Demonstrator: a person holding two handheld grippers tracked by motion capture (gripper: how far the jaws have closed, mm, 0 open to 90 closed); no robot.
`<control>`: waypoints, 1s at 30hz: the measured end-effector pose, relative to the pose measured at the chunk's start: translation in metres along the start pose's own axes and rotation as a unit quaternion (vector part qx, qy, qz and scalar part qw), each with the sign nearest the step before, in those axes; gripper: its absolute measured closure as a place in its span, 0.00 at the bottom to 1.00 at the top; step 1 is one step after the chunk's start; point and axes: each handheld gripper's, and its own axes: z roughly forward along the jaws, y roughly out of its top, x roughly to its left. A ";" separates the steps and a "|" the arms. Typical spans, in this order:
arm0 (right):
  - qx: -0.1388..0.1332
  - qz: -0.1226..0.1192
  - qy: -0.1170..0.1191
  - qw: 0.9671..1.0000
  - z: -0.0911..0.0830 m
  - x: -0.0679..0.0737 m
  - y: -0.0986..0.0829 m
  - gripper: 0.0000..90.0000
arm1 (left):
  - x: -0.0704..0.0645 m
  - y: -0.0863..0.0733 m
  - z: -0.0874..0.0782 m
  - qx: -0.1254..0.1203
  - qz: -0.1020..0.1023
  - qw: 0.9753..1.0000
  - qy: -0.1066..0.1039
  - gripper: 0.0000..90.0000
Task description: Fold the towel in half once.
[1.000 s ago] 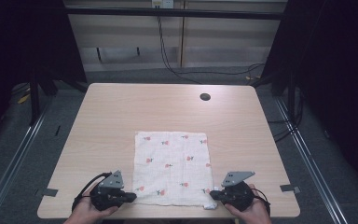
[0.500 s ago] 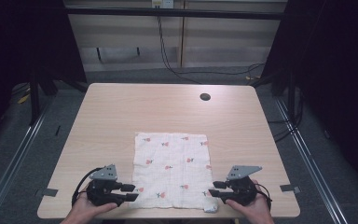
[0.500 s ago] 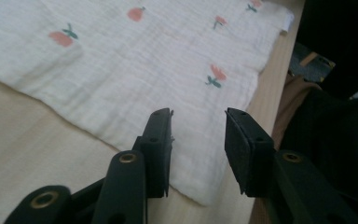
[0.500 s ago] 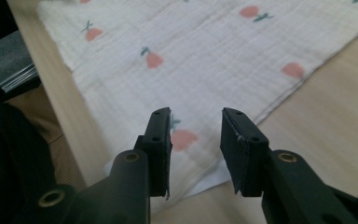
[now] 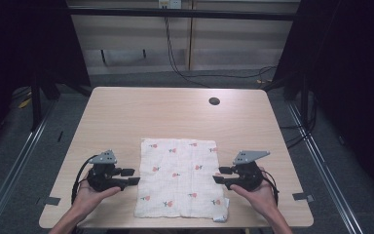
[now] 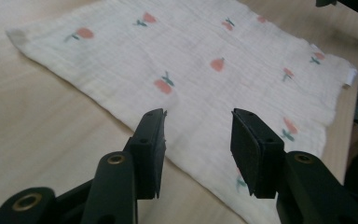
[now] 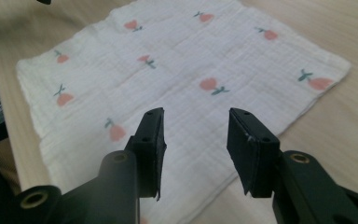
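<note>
A white muslin cloth (image 5: 179, 178) printed with small red fruits lies flat near the table's front edge. My left gripper (image 5: 130, 176) hovers just off the cloth's left edge, jaws open and pointing at it, nothing between them. In the left gripper view the cloth (image 6: 200, 74) spreads ahead of the open left gripper (image 6: 198, 119). My right gripper (image 5: 218, 175) sits at the cloth's right edge, also open and empty. The right gripper view has the cloth (image 7: 177, 79) lying under and beyond the open right gripper (image 7: 195, 116).
The light wooden table (image 5: 175, 114) has a round dark grommet hole (image 5: 214, 101) at the back right. A small tag sticks out at the cloth's near right corner (image 5: 219, 218). Cables and a metal frame stand behind the table.
Both grippers have moved away from the cloth's near corners, back along its left and right edges toward the middle. The cloth lies flat and released.
</note>
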 end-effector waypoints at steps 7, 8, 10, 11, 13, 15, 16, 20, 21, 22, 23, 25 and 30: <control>0.006 0.000 -0.030 1.000 0.009 -0.031 0.024 0.61 | 0.025 0.013 0.014 0.005 -0.009 1.000 0.016 0.64; 0.007 0.001 -0.030 1.000 0.012 -0.033 0.025 0.61 | 0.029 0.016 0.018 0.009 -0.008 1.000 0.017 0.64; 0.010 0.001 -0.033 0.999 0.022 -0.043 0.031 0.61 | 0.034 0.020 0.021 0.004 -0.011 1.000 0.021 0.64; 0.007 0.005 -0.033 0.999 0.025 -0.047 0.033 0.61 | 0.037 0.022 0.023 -0.005 -0.014 1.000 0.016 0.64; 0.011 0.010 -0.040 0.999 0.034 -0.056 0.038 0.63 | 0.042 0.026 0.026 -0.006 -0.014 1.000 0.011 0.63; 0.023 0.007 -0.050 0.998 0.047 -0.070 0.044 0.67 | 0.045 0.031 0.028 -0.018 -0.018 1.000 0.017 0.63; 0.025 0.010 -0.054 0.998 0.050 -0.072 0.045 0.67 | 0.046 0.032 0.028 -0.024 -0.023 0.999 0.016 0.63; 0.029 0.014 -0.069 0.997 0.068 -0.082 0.050 0.67 | 0.054 0.044 0.033 -0.040 -0.031 0.998 0.024 0.62; 0.031 0.017 -0.069 0.997 0.071 -0.086 0.052 0.66 | 0.056 0.046 0.033 -0.041 -0.032 0.998 0.026 0.62; 0.034 0.020 -0.074 0.996 0.073 -0.088 0.052 0.66 | 0.056 0.046 0.033 -0.041 -0.032 0.998 0.026 0.62; 0.034 0.024 -0.074 0.996 0.076 -0.091 0.053 0.66 | 0.062 0.048 0.035 -0.041 -0.034 0.998 0.031 0.62; 0.041 0.029 -0.081 0.995 0.082 -0.099 0.053 0.66 | 0.070 0.049 0.039 -0.038 -0.042 0.998 0.038 0.62; 0.043 0.049 -0.081 0.995 0.090 -0.109 0.050 0.66 | 0.083 0.049 0.046 -0.030 -0.045 0.997 0.050 0.61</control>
